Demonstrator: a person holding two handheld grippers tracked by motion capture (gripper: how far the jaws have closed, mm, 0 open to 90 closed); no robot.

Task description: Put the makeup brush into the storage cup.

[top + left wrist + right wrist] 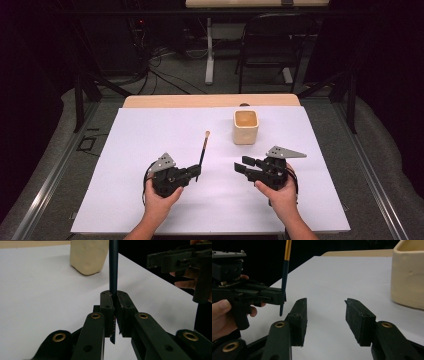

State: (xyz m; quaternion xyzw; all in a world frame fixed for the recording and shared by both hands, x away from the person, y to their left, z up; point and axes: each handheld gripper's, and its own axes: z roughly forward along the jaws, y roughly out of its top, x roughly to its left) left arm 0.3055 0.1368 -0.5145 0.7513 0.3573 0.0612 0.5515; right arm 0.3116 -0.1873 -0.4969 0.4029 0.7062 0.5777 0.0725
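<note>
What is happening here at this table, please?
A person sits at a white table with a gripper in each hand. The left gripper is shut on a thin dark brush, holding it near its lower end with the pale tip pointing away from the person. The right gripper is open and holds nothing. A cream square cup stands farther back on the table, apart from both grippers.

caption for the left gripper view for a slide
Left tongs shut on a dark brush handle, cream cup beyond.
</note>
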